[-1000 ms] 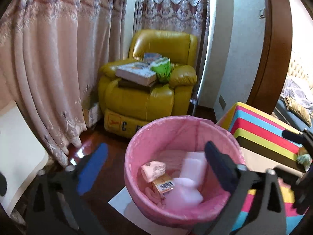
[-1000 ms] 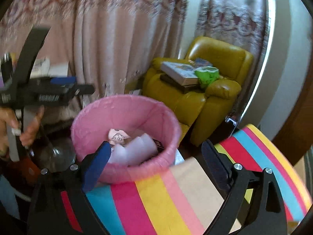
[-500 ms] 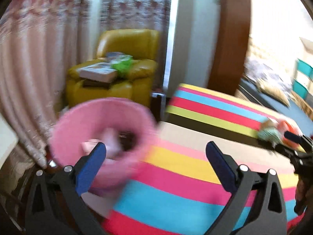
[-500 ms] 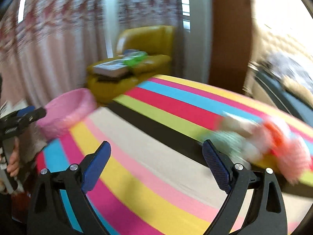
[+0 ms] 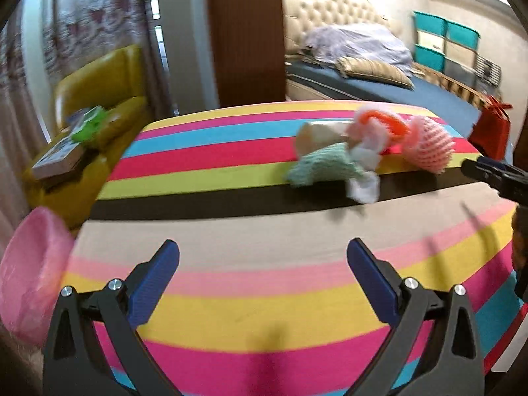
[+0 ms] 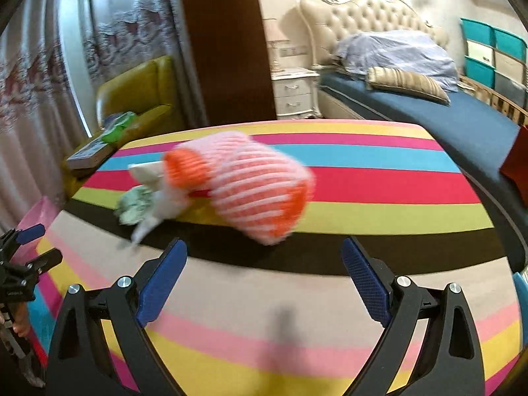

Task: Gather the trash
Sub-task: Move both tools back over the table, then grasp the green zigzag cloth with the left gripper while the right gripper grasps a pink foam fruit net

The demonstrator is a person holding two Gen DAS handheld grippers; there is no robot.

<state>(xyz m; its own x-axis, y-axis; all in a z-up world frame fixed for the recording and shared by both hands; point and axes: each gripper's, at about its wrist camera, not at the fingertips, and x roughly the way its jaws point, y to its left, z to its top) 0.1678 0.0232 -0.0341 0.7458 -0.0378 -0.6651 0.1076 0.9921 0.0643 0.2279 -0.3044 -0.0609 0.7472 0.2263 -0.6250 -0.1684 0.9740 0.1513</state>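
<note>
Trash lies in a pile on the striped table [image 5: 264, 283]: a pink-and-orange foam fruit net [image 6: 254, 188], a green crumpled piece [image 5: 320, 168], white paper scraps [image 5: 363, 184] and a second pink net [image 5: 429, 145]. My left gripper [image 5: 262, 274] is open and empty, over the near part of the table, well short of the pile. My right gripper [image 6: 264, 274] is open and empty, close in front of the pink-and-orange net. The pink trash basket [image 5: 29, 274] sits off the table's left edge; it also shows in the right wrist view [image 6: 36, 214].
A yellow armchair [image 5: 99, 99] with books stands behind the table at left, by curtains. A bed [image 6: 412, 99] and white nightstand [image 6: 295, 92] are at the back right. A red bag [image 5: 491, 132] stands by the table's right edge.
Both grippers have swung right, away from the pink basket, to face the trash pile on the table. The right gripper has come close to the pink-and-orange net. Both stayed open.
</note>
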